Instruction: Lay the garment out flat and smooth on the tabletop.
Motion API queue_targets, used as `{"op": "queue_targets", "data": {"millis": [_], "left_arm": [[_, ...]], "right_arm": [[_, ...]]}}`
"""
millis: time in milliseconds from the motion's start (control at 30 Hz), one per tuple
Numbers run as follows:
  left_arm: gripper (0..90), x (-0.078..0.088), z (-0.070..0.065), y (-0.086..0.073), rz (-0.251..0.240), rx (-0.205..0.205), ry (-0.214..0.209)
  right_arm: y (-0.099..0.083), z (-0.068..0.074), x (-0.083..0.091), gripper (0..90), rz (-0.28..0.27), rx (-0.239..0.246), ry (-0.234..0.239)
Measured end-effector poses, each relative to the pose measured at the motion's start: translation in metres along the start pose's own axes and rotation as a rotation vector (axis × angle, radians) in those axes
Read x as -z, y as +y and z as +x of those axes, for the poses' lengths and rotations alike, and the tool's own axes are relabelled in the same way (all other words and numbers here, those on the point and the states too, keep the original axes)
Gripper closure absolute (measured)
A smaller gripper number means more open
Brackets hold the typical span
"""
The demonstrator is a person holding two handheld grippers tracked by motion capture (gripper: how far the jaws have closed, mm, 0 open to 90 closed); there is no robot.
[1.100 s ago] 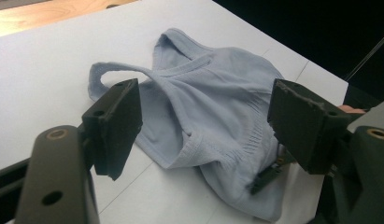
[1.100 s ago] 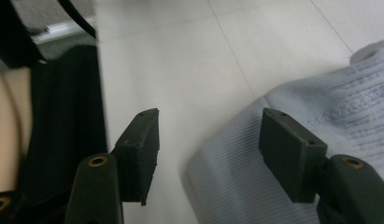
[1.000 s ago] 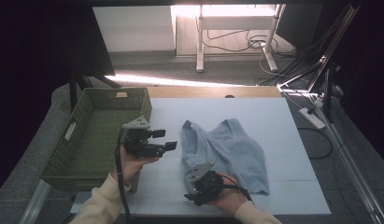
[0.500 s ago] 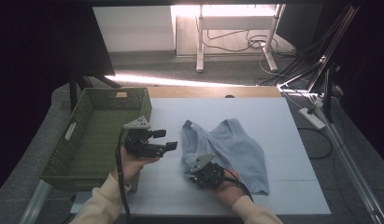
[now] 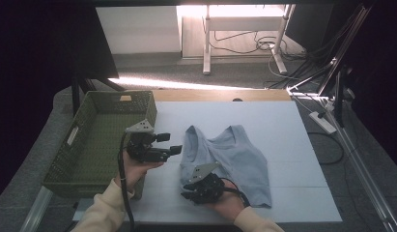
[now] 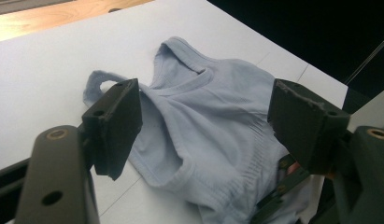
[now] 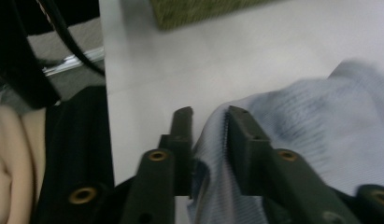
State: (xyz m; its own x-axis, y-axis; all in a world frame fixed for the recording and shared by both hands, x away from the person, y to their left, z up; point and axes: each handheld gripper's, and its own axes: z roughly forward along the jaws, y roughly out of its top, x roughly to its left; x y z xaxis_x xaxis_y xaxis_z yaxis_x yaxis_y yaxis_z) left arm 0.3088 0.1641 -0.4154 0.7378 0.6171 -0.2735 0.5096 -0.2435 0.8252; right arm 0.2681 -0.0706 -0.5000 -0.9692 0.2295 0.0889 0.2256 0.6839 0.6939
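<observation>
The room is dim, w/ grey carpet, cables on the floor and a bright strip of light past the far edge of the white desk [image 5: 283,125]. On the desk you have a light blue knit tank top [image 5: 234,157], lying flat near the middle, straps toward the far edge, hem toward the near edge.

Your right gripper [image 5: 189,188] is low at the top's near-left corner. Its jaws are nearly closed w/ a fold of blue cloth pinched between them, so it has hold of the hem. I think you grab there to lift or fold that corner.

Your left gripper [image 5: 174,145] hangs above the desk, just left of the top, jaws wide apart & holding nothing. It points across at the top, prob. ready to take a strap or the side edge.

A green woven plastic basket [image 5: 85,140] sits at the desk's left edge, looking empty. Maybe the top goes in there.

The basket's far wall has a small pale tag, too small to read. No other writing or brand to see.
</observation>
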Motion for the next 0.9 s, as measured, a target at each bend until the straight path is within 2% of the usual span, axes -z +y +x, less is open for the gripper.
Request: {"op": "queue_targets", "data": {"millis": [33,100,200,300,400,533,633,900], "left_arm": [[26.5,0.000,0.000,0.000,0.000,0.000,0.000],[26.5,0.000,0.000,0.000,-0.001,-0.002,0.001],[26.5,0.000,0.000,0.000,-0.002,-0.001,0.001],[26.5,0.000,0.000,0.000,-0.001,0.000,0.000],[26.5,0.000,0.000,0.000,-0.001,0.000,0.002],[26.5,-0.001,0.000,0.000,0.000,-0.002,-0.001],[26.4,-0.002,-0.001,0.000,0.004,-0.003,-0.001],[26.4,-0.002,0.000,0.000,0.005,-0.003,-0.001]], "right_arm": [[-0.001,0.001,-0.002,59.3,0.008,0.010,-0.007],[0.000,0.002,0.003,48.8,-0.022,0.018,-0.034],[0.000,-0.003,0.019,42.2,-0.081,-0.011,-0.074],[-0.006,-0.012,0.036,42.1,-0.120,-0.048,-0.105],[-0.013,-0.022,0.051,42.1,-0.116,-0.062,-0.181],[-0.024,-0.040,0.066,42.2,-0.111,-0.118,-0.272],[-0.032,-0.055,0.074,42.2,-0.116,-0.158,-0.323],[-0.045,-0.082,0.097,42.4,-0.148,-0.248,-0.402]]}}
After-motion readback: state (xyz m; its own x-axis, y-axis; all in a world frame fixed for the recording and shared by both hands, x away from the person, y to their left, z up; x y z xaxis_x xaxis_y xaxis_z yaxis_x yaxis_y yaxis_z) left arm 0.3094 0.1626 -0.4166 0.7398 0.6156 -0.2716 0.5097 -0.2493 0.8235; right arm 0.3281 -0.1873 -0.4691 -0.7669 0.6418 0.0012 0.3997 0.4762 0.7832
